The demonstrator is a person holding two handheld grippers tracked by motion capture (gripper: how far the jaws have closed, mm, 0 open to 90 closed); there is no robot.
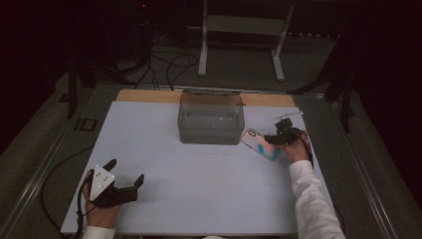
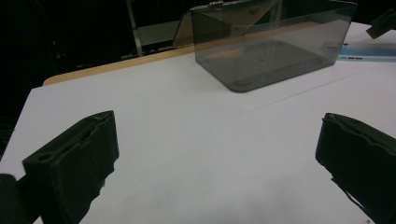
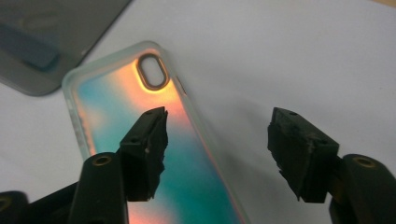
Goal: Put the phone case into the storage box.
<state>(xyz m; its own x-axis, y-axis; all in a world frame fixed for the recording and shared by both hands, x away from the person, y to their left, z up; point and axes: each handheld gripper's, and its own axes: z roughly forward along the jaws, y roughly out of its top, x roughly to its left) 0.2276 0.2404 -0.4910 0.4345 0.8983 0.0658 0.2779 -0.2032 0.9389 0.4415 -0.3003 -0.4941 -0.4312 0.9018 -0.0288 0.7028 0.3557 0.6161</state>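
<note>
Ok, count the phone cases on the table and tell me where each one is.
1. The phone case lies flat on the white table, just right of the clear plastic box, under the right hand-held gripper. Nothing shows inside the box.

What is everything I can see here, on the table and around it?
Phone case: one, shimmering pink, orange and teal with a clear rim, lying flat on the table just right of the box.
Box: one, see-through smoky grey, lid open, at the far middle of the table.
Table: one, white top with a bare wooden strip along the far edge.
Metal stand: one, pale grey, on the floor beyond the table.
Cables: several, black, on the floor behind the table.
Left gripper: one, black with a grey plate on top, jaws open over bare table at the near left.
Right gripper: one, black, jaws open, one jaw over the phone case, the other over the table beside it.
Sleeves: two, white, at the near edge.
</note>
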